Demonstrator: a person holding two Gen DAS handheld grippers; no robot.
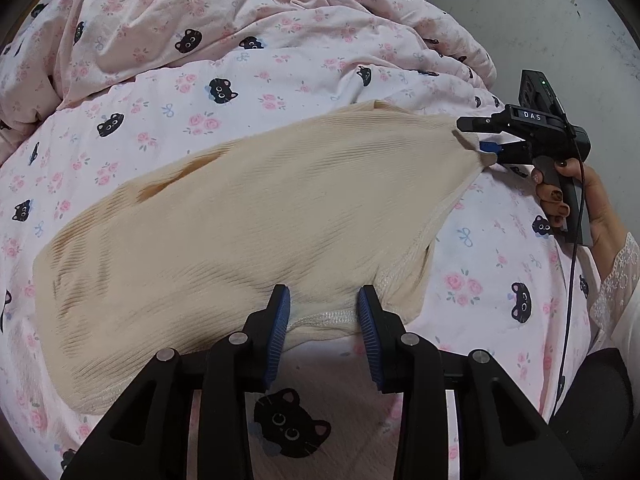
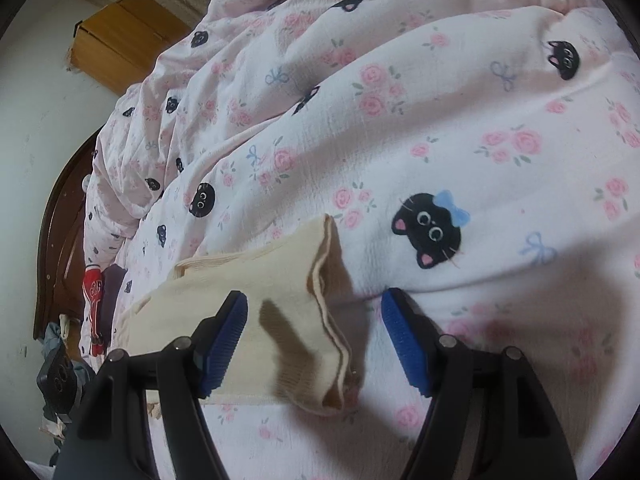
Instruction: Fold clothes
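Note:
A cream ribbed garment (image 1: 240, 220) lies spread flat on the pink cat-print quilt (image 1: 240, 92). In the left wrist view my left gripper (image 1: 323, 308) stands at its near edge, the hem lying between the blue pads, which do not press on it. My right gripper (image 1: 474, 138), held by a person's hand (image 1: 560, 196), is at the garment's far right corner. In the right wrist view that end of the garment (image 2: 288, 320) lies between the wide jaws of the right gripper (image 2: 315, 296), close to the left pad, with a bare gap to the right pad.
The quilt is bunched in folds (image 1: 180, 20) at the back of the bed. A wooden cabinet (image 2: 120, 40) and a dark headboard (image 2: 56, 240) stand beyond it. A red garment (image 2: 93, 300) and other clothes lie near the headboard. Grey floor (image 1: 520, 20) lies past the bed's right edge.

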